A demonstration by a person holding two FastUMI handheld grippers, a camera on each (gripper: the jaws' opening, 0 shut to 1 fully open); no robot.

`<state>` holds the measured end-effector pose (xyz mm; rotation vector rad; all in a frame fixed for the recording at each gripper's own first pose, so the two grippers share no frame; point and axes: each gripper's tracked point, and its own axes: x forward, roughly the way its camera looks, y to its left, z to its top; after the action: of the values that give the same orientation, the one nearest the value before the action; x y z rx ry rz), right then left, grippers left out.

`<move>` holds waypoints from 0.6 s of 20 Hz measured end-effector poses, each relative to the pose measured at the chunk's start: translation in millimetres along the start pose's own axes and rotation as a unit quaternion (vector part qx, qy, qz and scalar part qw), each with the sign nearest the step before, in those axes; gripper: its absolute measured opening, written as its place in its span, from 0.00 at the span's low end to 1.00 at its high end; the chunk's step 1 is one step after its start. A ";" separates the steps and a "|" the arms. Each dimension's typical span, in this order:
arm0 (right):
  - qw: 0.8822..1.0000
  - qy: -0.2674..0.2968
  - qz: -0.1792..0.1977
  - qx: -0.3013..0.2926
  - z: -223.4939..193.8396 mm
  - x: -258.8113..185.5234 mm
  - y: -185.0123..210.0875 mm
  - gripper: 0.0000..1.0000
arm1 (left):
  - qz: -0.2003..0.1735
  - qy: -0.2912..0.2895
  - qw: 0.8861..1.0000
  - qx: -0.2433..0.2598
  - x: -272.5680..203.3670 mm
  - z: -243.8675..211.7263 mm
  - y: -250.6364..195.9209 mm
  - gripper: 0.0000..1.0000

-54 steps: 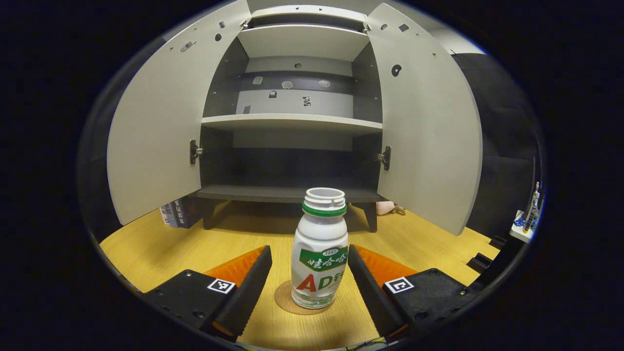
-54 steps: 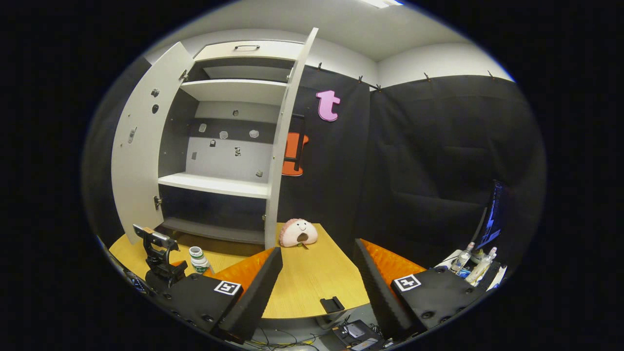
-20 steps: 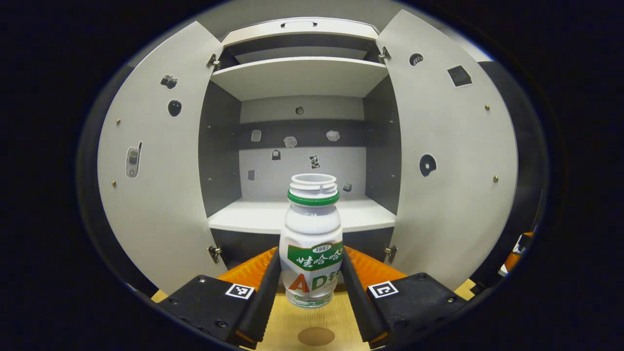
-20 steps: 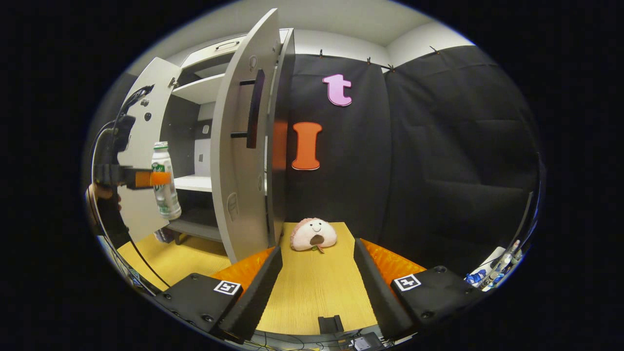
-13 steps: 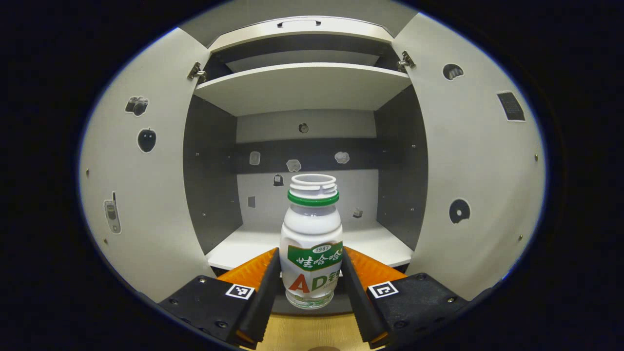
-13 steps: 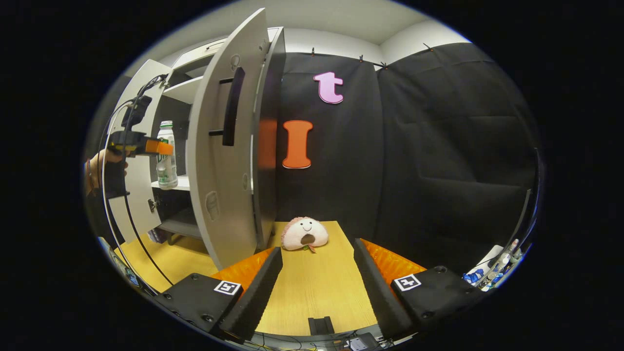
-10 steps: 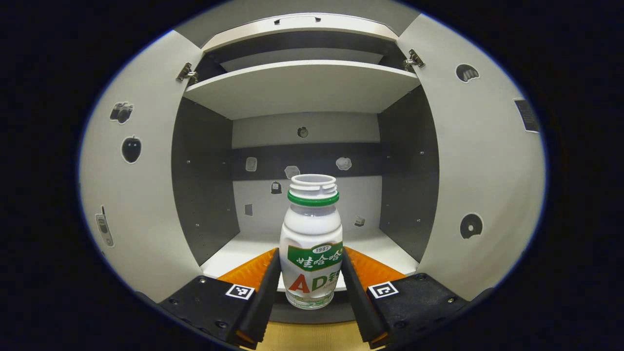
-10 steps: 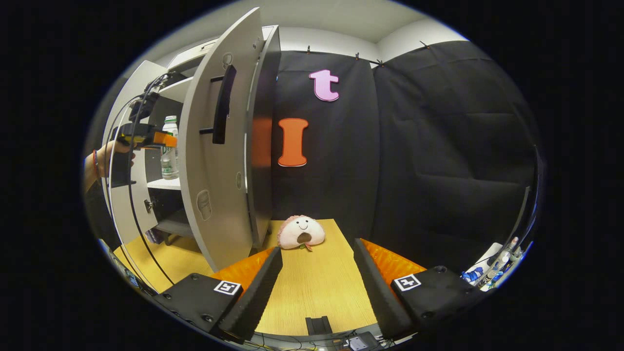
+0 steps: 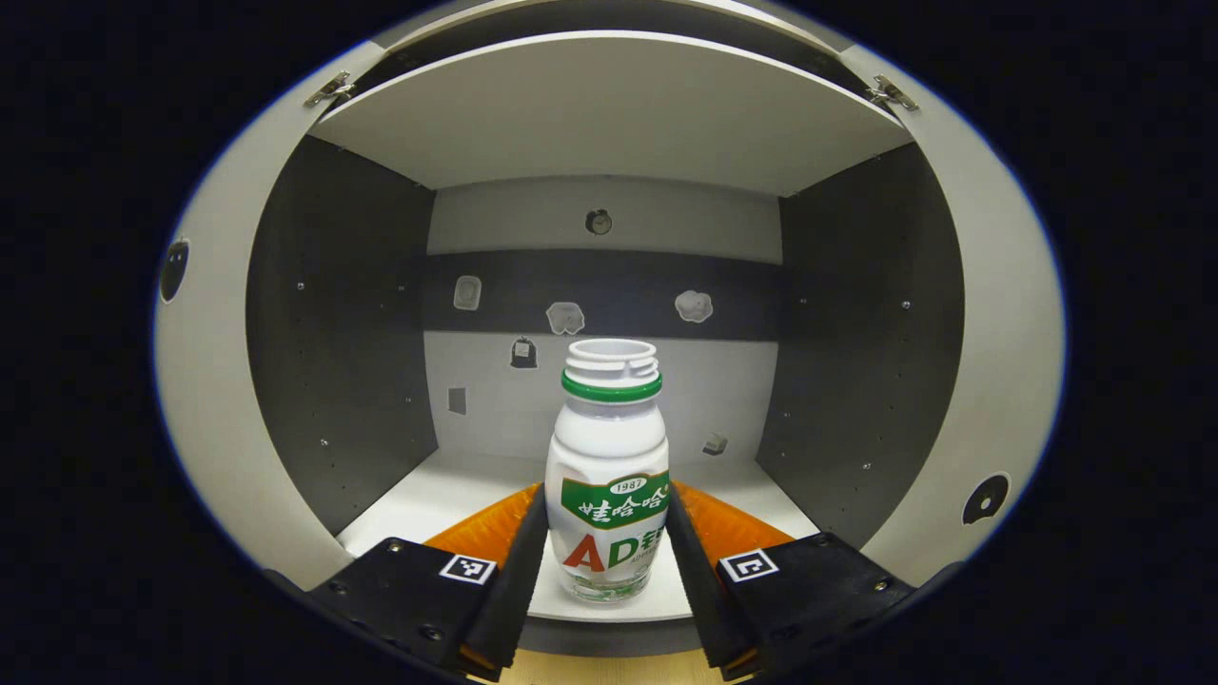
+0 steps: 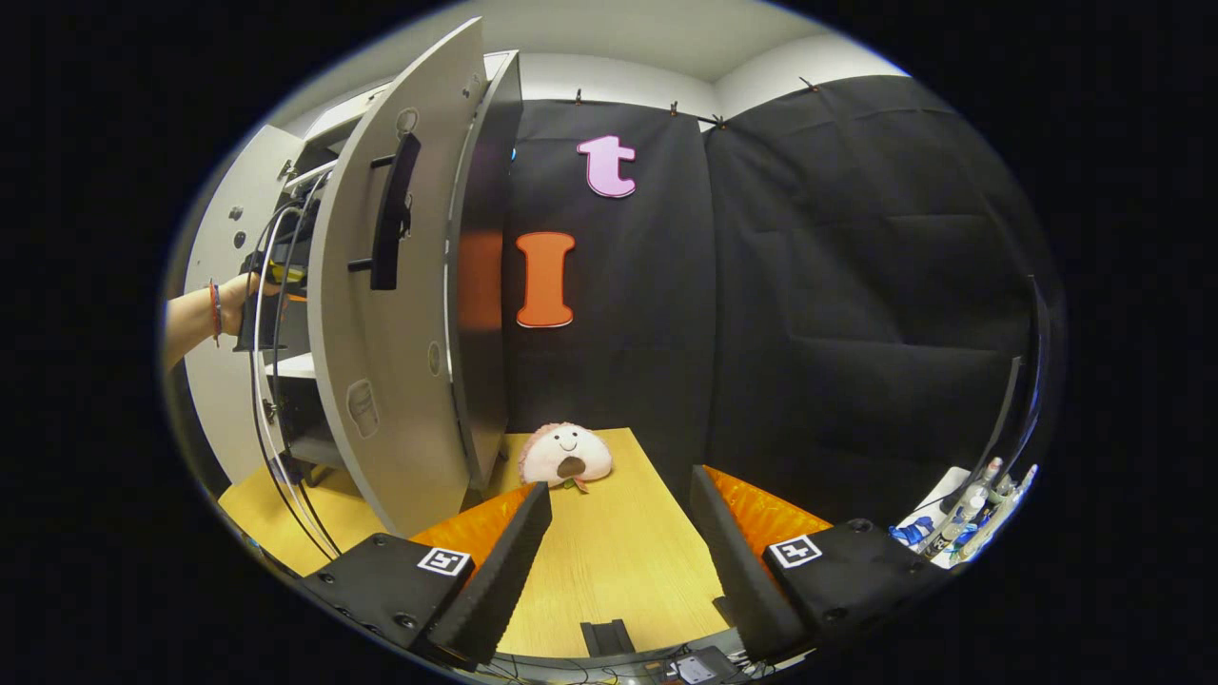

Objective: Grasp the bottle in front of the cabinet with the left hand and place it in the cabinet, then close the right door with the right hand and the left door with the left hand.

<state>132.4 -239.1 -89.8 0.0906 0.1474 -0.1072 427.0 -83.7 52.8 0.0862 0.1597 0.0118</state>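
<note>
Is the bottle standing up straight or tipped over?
Straight: the bottle is upright between the left gripper fingers, neck on top.

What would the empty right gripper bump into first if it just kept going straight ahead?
Probably the plush toy lying on the wooden table, straight ahead of the right gripper. Its open jaws may pass above it and meet the black cloth wall instead; depth is unclear.

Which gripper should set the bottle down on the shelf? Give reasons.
Left. The left gripper is shut on the bottle, already above the white shelf. The right gripper is open, outside the right door.
</note>
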 end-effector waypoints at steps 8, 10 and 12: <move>1.000 0.001 -0.010 -0.007 -0.8 -9.4 -6.0 0.98 | 0.019 0.026 0.999 0.009 1.0 -10.9 5.9 0.75; 1.000 0.006 -0.011 -0.002 -1.3 -10.9 -5.5 0.98 | 0.021 0.023 0.999 0.015 -4.0 -9.5 9.0 0.84; 1.000 0.007 -0.010 0.002 -2.2 -12.4 -4.8 0.98 | 0.025 0.013 1.000 0.013 -14.9 -1.0 9.7 0.95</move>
<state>119.3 -242.4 -90.5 0.0949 0.1622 -0.1265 412.1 -74.3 55.1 0.1156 0.1830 0.0607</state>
